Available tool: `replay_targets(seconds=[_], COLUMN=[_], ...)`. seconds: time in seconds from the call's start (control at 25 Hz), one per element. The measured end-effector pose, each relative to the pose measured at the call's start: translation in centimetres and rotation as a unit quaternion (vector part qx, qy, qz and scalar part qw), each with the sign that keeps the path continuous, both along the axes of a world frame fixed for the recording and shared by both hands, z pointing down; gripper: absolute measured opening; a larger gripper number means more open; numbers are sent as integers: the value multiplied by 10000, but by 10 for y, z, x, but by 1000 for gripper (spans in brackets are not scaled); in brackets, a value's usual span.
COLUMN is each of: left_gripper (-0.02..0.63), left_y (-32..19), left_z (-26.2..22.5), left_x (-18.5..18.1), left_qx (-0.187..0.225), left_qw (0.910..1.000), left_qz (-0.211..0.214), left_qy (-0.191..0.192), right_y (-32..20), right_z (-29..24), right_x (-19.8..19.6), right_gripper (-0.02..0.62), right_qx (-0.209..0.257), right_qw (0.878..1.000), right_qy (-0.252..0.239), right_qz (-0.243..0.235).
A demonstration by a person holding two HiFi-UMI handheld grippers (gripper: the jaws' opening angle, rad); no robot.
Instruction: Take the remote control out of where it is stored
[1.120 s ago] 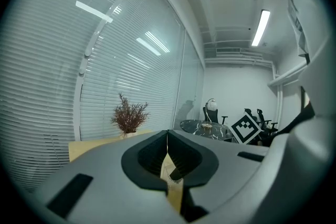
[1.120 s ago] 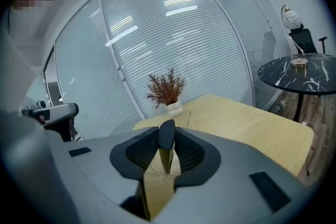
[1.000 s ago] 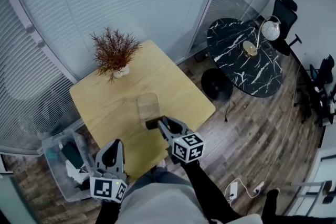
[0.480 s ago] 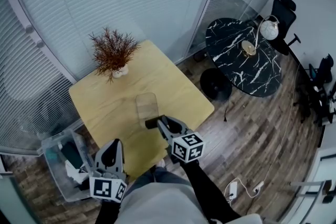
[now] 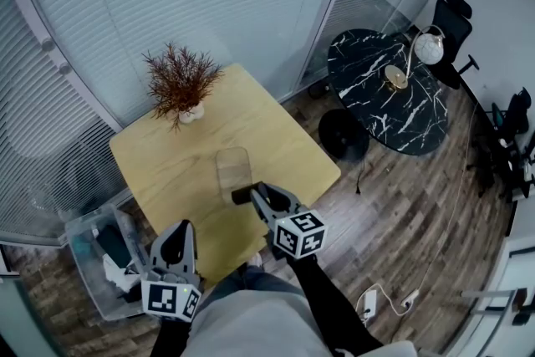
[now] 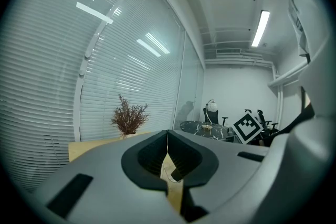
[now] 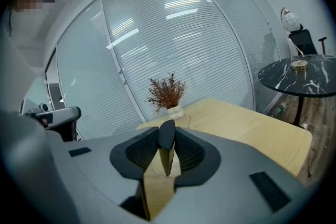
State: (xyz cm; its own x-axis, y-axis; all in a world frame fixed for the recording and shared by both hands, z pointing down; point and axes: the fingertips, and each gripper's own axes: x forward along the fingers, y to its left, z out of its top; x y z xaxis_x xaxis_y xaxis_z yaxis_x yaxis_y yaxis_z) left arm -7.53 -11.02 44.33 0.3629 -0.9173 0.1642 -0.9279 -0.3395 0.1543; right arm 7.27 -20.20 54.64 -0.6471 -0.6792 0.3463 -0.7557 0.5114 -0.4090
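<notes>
In the head view my right gripper [image 5: 252,198] hovers over the near part of the wooden table [image 5: 276,138], shut on a slim black remote control [image 5: 241,196] whose end sticks out to the left of the jaws. In the right gripper view the remote control [image 7: 167,136] stands edge-on between the pads. Just beyond it on the table lies a clear plastic holder [image 5: 236,167]. My left gripper [image 5: 177,245] hangs lower left, off the table's near corner; in the left gripper view its jaws meet with nothing between them [image 6: 167,135].
A potted dry red plant [image 5: 181,84] stands at the table's far left corner. On the floor to the left sits a clear plastic bin [image 5: 84,226] with several items. A black marble table [image 5: 393,109] with a lamp and office chairs lie to the right.
</notes>
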Motion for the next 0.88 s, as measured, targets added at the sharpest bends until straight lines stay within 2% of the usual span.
replay_targets(seconds=[0.88], left_gripper=[8], left_y=[0], left_z=[-1], left_x=[2], left_qx=[4], left_qw=[10000], left_qz=[57], left_qy=[-25], right_y=[-1], right_z=[-9], right_x=[4], right_gripper=[98], right_qx=[120], right_qw=[9999], right_qy=[-5], right_qz=[14])
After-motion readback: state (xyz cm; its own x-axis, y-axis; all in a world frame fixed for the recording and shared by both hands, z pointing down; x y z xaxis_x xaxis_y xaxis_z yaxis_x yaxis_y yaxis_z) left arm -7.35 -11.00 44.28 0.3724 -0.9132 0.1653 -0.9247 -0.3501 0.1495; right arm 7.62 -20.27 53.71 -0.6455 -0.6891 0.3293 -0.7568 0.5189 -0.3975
